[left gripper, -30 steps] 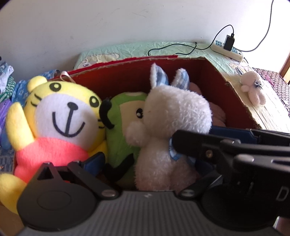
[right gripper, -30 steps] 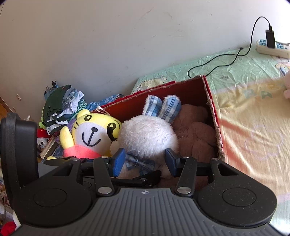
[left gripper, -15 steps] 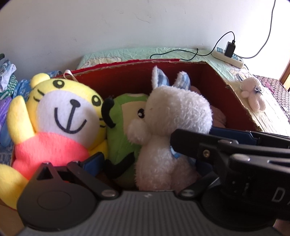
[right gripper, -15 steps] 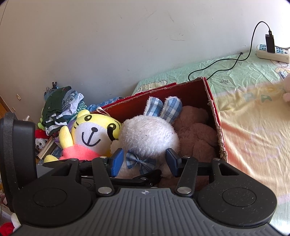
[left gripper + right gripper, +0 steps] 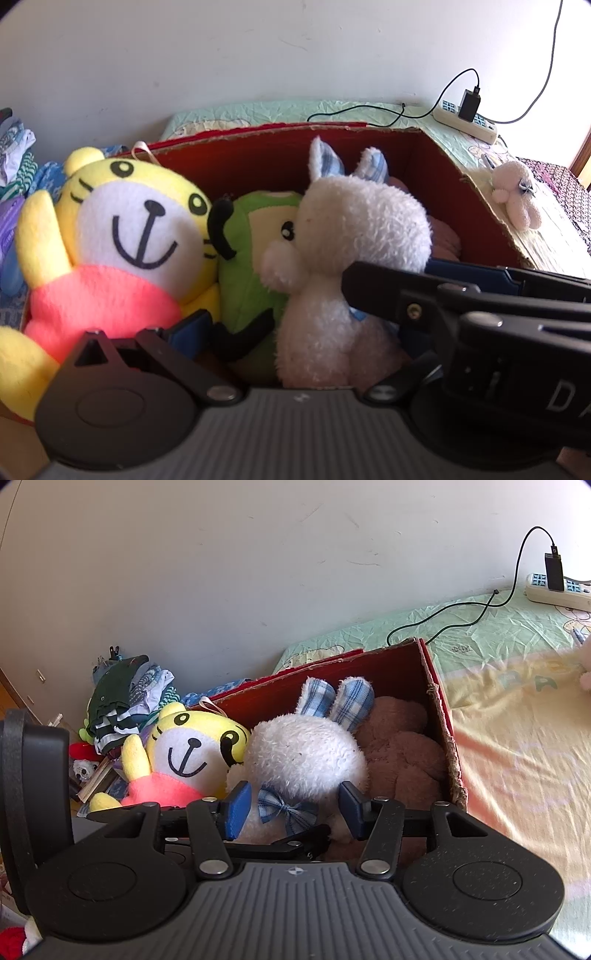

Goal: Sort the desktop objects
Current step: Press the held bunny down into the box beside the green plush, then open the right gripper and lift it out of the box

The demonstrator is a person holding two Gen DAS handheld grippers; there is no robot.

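Your right tool clamps the white rabbit in the red box; your left tool gapes wide.

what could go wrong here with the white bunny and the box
1. The right gripper has the white bunny between its fingers low by the bow; whether the pads press is unclear, and soft plush could slip.
2. The bunny sits tight against the yellow tiger and brown bear in the red box, so moving it may drag a neighbour.
3. The left gripper crowds the same toy, so the two could collide.
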